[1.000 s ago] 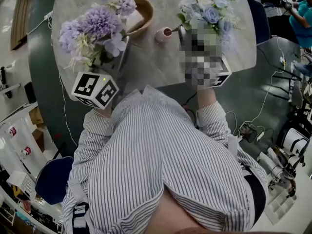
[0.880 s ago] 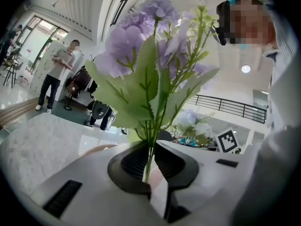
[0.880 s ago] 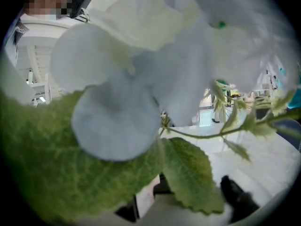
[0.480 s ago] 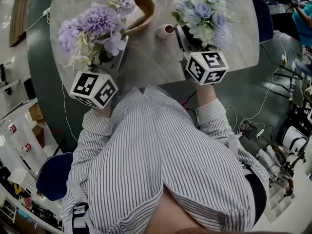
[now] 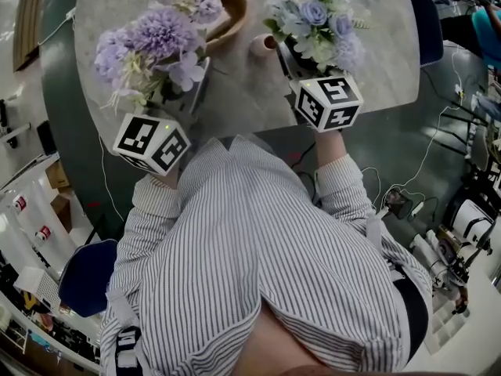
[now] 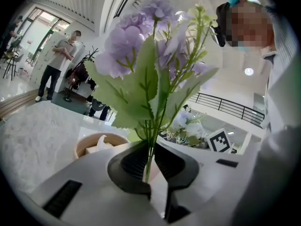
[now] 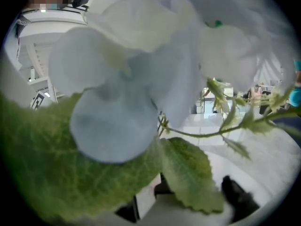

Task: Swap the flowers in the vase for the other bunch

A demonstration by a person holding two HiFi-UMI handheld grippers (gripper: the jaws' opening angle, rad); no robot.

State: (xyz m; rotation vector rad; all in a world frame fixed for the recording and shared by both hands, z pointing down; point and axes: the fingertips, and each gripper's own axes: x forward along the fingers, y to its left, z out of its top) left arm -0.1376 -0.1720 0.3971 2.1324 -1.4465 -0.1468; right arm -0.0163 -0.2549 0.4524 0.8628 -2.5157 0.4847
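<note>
My right hand-held gripper (image 5: 292, 63) grips the blue bunch (image 5: 313, 18) upright. The pink vase (image 5: 261, 45) stands on the bench (image 5: 243, 92) just left of its stems. My left hand-held gripper (image 6: 150, 161), farther away, is clamped on the purple bunch (image 6: 141, 46).

You hold lilac artificial flower bunch (image 5: 153, 49) upright left, pale blue-and-white flower bunch (image 5: 313, 22) upright right; small pink vase (image 5: 262, 46) stands between.
</note>
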